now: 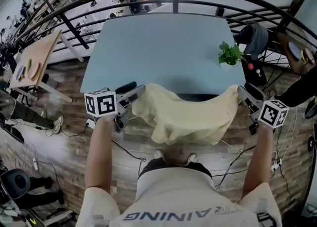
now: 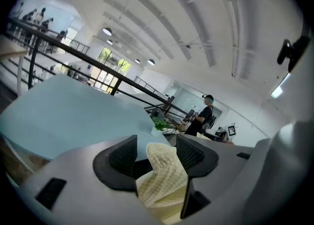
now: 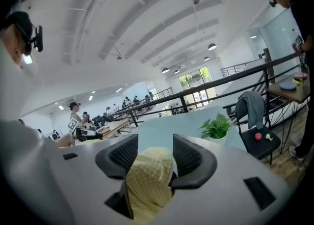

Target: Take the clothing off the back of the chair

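Clothing lies between left gripper and right gripper, before table.

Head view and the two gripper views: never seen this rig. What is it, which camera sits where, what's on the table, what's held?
There is no robot here. A person holds a two-jaw tool in each hand: the left gripper and the right gripper. The marker cubes are part of them.

The head view comes from a camera on the person's head, looking steeply down. Each gripper view comes from a camera riding on that gripper, looking along its jaws.

On the light blue table stands a small potted plant, near its right edge. A pale yellow cloth hangs at the table's near edge, spanning between the two grippers.

In both gripper views the jaws stand apart with a fold of cloth between them, not pinched.
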A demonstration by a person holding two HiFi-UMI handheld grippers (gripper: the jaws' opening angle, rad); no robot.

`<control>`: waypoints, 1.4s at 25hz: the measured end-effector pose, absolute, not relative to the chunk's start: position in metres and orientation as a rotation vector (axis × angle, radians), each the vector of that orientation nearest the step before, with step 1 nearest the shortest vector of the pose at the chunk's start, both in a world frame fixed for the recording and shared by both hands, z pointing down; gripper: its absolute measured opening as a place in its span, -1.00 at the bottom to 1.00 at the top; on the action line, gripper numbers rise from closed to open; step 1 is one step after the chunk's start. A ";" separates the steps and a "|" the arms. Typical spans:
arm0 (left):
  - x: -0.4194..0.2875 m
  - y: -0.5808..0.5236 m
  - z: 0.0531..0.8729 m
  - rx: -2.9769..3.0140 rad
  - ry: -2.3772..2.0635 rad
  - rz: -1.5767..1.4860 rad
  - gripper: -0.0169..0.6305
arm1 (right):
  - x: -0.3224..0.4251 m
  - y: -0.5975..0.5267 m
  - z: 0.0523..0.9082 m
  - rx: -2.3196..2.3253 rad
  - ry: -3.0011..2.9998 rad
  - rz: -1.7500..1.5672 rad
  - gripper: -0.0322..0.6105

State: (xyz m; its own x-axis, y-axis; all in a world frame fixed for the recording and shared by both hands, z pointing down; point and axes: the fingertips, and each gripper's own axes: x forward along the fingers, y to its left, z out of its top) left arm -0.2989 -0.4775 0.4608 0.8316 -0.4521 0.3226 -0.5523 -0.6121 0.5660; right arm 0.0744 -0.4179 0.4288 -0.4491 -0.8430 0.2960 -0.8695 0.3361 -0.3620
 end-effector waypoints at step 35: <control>-0.291 -0.460 0.433 2.539 -1.097 0.370 -0.80 | 0.076 -0.409 0.399 1.613 -2.755 0.633 -0.79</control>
